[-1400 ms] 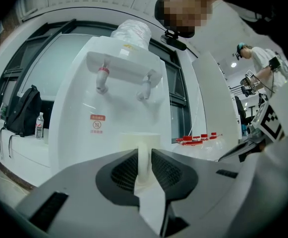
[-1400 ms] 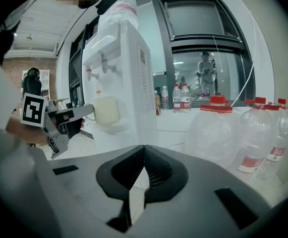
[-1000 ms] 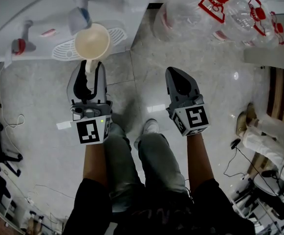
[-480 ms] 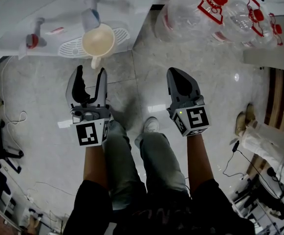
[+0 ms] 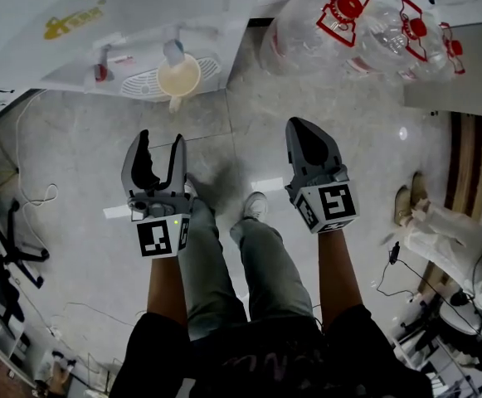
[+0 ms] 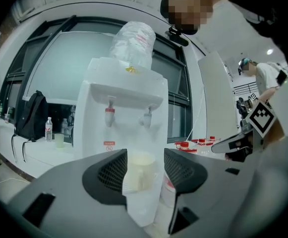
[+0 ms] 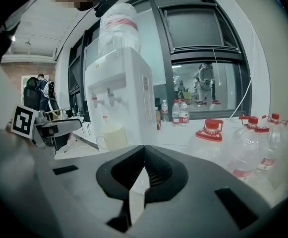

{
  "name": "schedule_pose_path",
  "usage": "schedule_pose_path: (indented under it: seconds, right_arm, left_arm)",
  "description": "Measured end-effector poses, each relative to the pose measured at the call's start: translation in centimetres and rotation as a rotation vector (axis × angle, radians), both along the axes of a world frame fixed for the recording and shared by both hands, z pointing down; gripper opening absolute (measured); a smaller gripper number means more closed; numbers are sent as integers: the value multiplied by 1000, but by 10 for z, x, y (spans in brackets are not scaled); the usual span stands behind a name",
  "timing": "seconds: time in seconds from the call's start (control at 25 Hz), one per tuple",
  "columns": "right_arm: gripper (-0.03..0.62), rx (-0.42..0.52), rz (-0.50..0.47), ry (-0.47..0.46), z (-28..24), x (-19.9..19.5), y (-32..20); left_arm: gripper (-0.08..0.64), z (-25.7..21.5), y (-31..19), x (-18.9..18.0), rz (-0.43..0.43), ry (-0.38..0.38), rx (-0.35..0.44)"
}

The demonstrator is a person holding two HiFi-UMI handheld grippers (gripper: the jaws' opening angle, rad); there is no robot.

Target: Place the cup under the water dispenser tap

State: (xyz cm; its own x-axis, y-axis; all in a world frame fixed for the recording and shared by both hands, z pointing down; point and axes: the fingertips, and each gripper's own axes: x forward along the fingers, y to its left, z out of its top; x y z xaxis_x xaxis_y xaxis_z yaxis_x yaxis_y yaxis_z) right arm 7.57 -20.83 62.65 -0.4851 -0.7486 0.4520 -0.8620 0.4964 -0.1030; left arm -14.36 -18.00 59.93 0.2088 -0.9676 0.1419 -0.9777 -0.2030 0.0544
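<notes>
The cream cup [image 5: 178,79] stands on the drip tray of the white water dispenser [image 5: 141,23], under its blue tap [image 5: 172,50], with the handle toward me. My left gripper [image 5: 159,139] hangs open a short way in front of the cup. Its jaws have just been opening and hold nothing. In the left gripper view the cup [image 6: 140,170] shows through the gap between the jaws, well beyond them. My right gripper [image 5: 300,131] is shut and empty, off to the right of the dispenser. In the right gripper view the cup [image 7: 113,136] sits left of the jaws.
Several big clear water jugs with red caps [image 5: 348,23] lie on the floor right of the dispenser. A red tap [image 5: 99,71] sits left of the blue one. Cables and a chair base [image 5: 8,247] are at the left. The person's legs [image 5: 249,255] are below the grippers.
The left gripper let go of the cup's handle, opened wide and drew back from the cup. Both grippers now sit farther from the dispenser; the cup stays on the tray.
</notes>
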Motion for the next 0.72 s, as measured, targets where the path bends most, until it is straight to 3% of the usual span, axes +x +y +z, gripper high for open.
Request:
schedule_pose_path:
  seconds: [0.32,0.52,0.72]
  right_arm:
    - [12,54,35,-27,-79,2,6]
    - [12,52,68,-27,-126,7,17]
    - [12,53,63,-19,-167,7,32]
  left_arm:
    - [195,-63,17,13,49,-33,-35]
    - [129,-104,29,11,15,47,-52]
    - [92,-146,42,19,17,59,-68]
